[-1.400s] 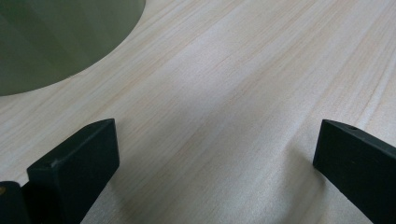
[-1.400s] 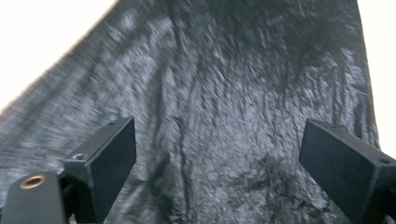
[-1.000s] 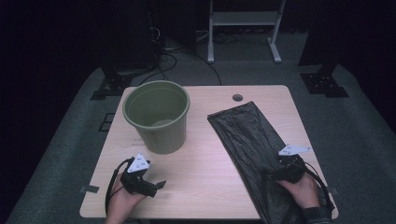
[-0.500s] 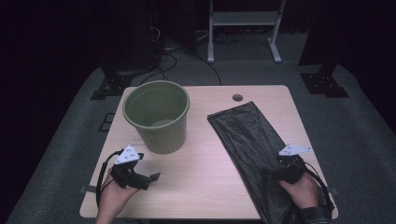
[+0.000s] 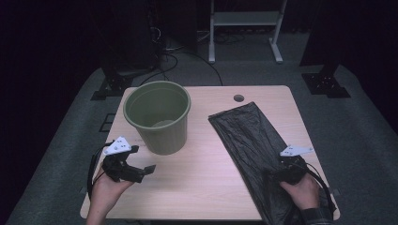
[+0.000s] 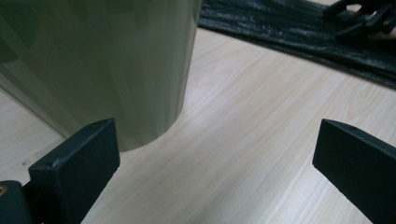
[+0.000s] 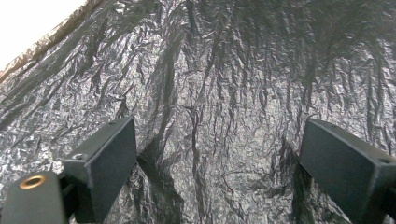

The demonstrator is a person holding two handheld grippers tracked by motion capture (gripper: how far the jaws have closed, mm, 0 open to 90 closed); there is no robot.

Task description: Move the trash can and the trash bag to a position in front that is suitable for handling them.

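At the near edge of the table (image 5: 206, 187) my left hand (image 5: 105, 194) comes in palm-in around the left gripper (image 5: 141, 172), wrist low, the tool tilted so that it points across the table toward my right and slightly away from me; its jaws stand wide apart with nothing between them, and in the left gripper view bare pale wood shows in the gap. My right hand (image 5: 300, 190) sits at the near right corner, knuckles up, holding the right gripper (image 5: 281, 174) pointed down and forward; its jaws are also spread wide, hovering over the black bag (image 7: 224, 93), and from the right gripper view I cannot tell whether the tips touch the plastic. The bag (image 5: 256, 150) lies flat and crinkled on the right half of the table, its long axis running from the near right corner, where it hangs over the edge under my wrist, away and leftward to a far end near the small round hole (image 5: 239, 98) in the tabletop. Just beyond my left gripper stands the green bin (image 5: 158, 117), upright, mouth open to the ceiling, on the left half of the table and well apart from the bag; its smooth wall (image 6: 102, 65) rises just ahead of one left jaw. I can read no writing or label on the bin, the bag or the grippers.
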